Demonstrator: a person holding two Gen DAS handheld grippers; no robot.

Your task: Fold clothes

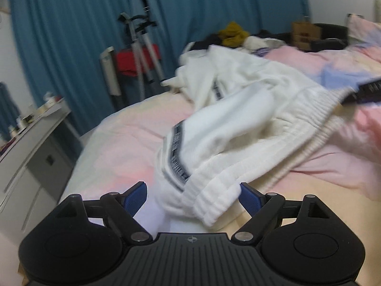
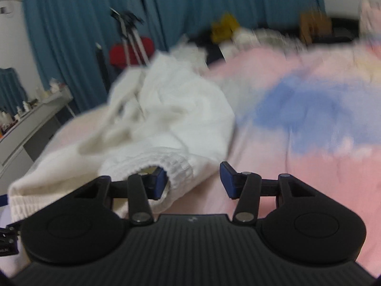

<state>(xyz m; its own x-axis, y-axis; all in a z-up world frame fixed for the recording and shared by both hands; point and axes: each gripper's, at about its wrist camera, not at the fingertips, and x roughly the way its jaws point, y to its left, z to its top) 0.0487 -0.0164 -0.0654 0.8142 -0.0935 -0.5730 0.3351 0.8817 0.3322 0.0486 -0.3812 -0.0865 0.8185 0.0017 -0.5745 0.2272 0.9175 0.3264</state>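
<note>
White sweater (image 1: pixel 238 109) crumpled on bed (image 1: pixel 123 143), L gripper (image 1: pixel 193 194) fingers spread w/ hem between, R gripper (image 2: pixel 193 182) fingers spread around cuff (image 2: pixel 173 164), not pinching

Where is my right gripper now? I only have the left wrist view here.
Observer: The right gripper is at the ribbed cuff of the white knitted garment.
Operator: Is it gripping that cuff?
Observer: No, its jaws are open. One blue-padded finger is tucked inside the cuff's opening, and the other stands clear of the fabric over the pink bedsheet.
</note>
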